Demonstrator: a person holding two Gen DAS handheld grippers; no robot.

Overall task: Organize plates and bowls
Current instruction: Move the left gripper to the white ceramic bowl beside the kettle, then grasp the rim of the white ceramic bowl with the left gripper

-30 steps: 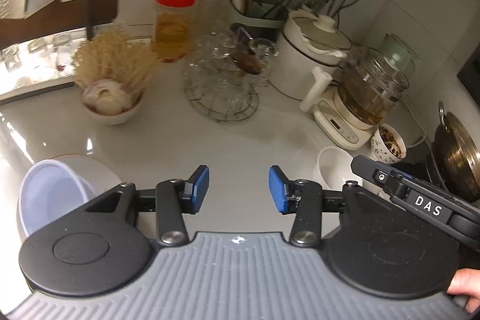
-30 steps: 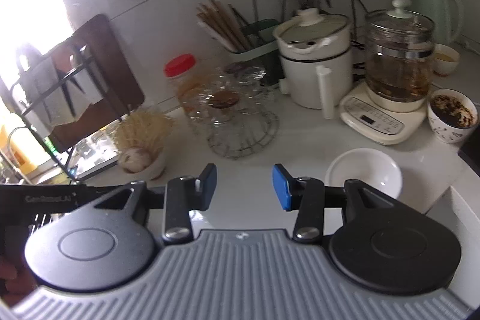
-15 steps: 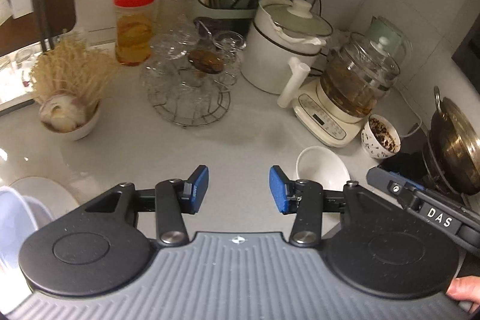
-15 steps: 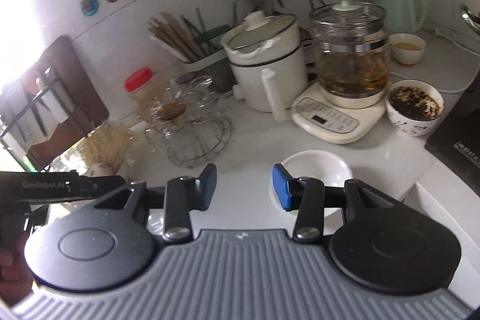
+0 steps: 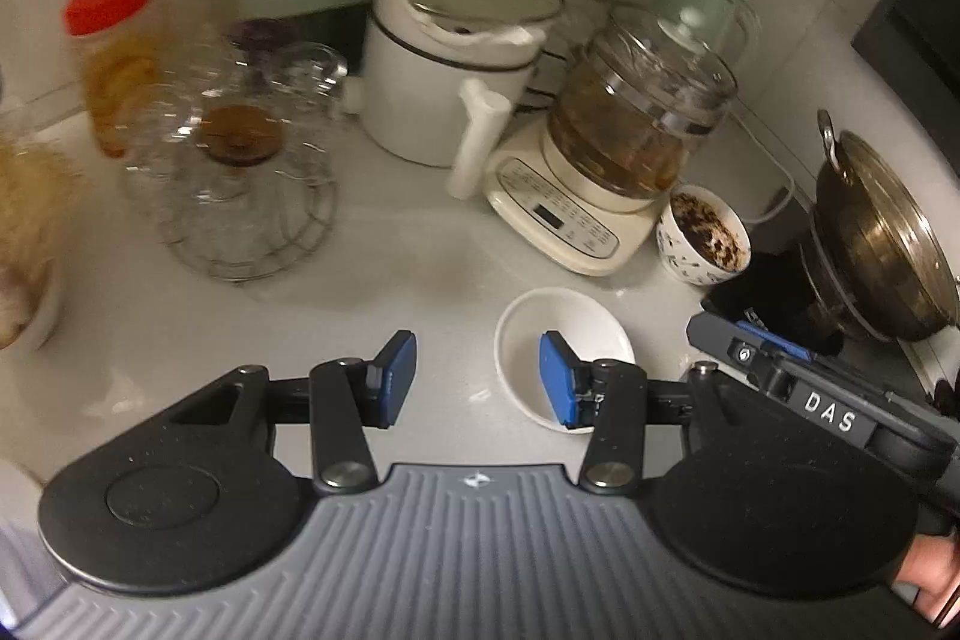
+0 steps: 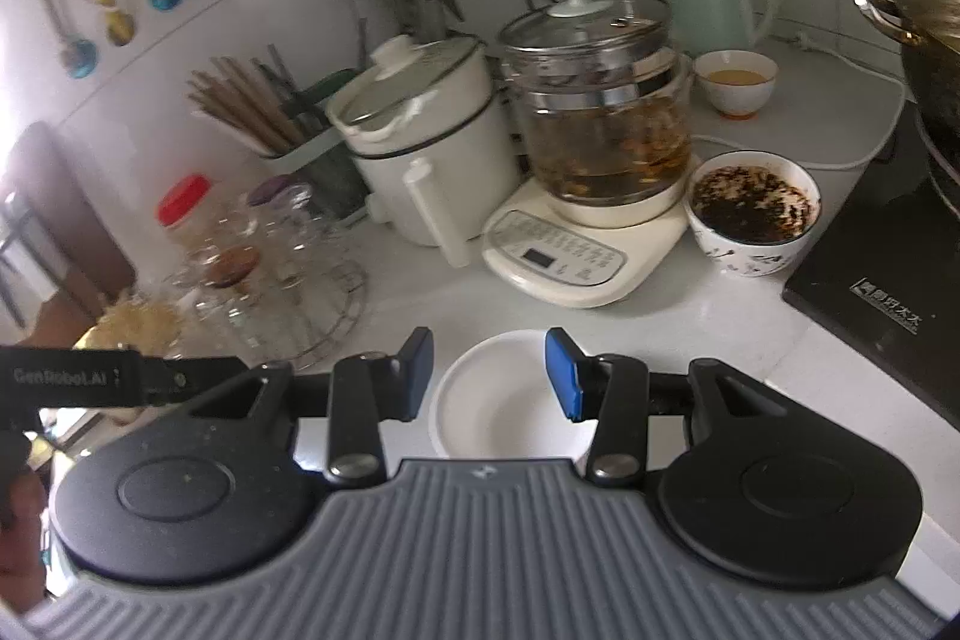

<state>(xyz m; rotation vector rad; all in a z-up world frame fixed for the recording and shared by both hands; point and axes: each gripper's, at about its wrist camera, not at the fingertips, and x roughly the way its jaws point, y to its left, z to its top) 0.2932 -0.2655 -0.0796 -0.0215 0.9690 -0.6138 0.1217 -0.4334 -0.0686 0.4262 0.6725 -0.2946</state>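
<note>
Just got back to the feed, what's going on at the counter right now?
A person is holding a tool in each hand over a crowded kitchen counter. Both tools are aimed at the empty white bowl sitting in front of the glass kettle. The right tool has its jaws open on either side of the bowl as seen from above, not gripping it. The left tool is also open and empty, with the bowl just behind its right finger. Nothing has been picked up yet.
</note>
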